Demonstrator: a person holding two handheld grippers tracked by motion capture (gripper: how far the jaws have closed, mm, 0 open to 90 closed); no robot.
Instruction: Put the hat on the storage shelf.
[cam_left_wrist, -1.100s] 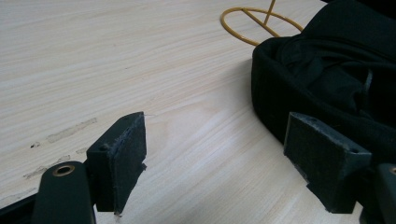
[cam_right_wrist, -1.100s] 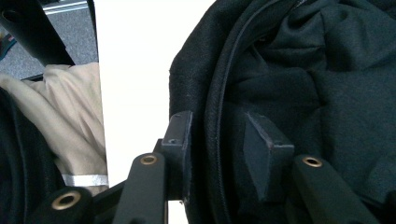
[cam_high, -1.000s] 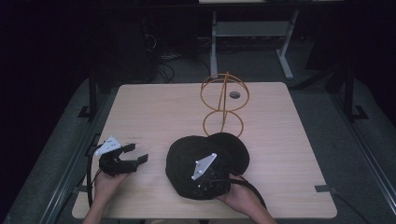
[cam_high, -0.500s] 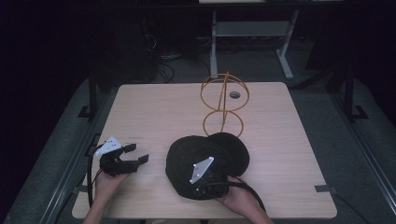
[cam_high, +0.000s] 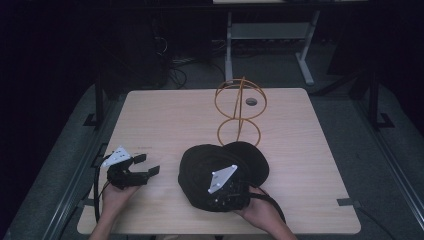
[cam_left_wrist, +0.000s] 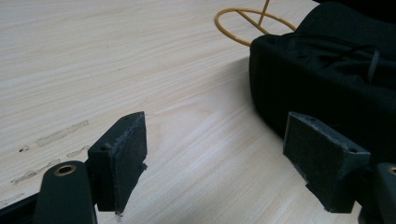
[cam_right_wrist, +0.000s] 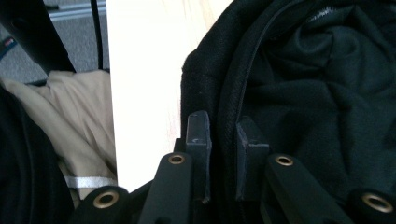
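Observation:
A black cap (cam_high: 215, 162) lies on the near middle of the wooden table (cam_high: 165, 115). My right gripper (cam_high: 214, 199) lies over the cap's near side, held by a hand. In the right gripper view its pads (cam_right_wrist: 223, 128) are shut on the cap's piped rim (cam_right_wrist: 229, 93), with black fabric bunched to the right. My left gripper (cam_high: 147, 164) rests at the near left of the table, jaws open and nothing between them. In the left gripper view the open gripper (cam_left_wrist: 219, 135) faces the cap's side (cam_left_wrist: 327, 84), a short way off.
A gold wire stand (cam_high: 240, 107) of two rings rises just behind the cap; its base ring and rod (cam_left_wrist: 264, 11) show past the cap. A cable hole (cam_high: 251, 101) sits behind it. The table's near edge and beige trousers (cam_right_wrist: 70, 126) lie close by the right gripper.
The right gripper has shifted slightly over the cap's near side. The left gripper and the stand have stayed where they were.

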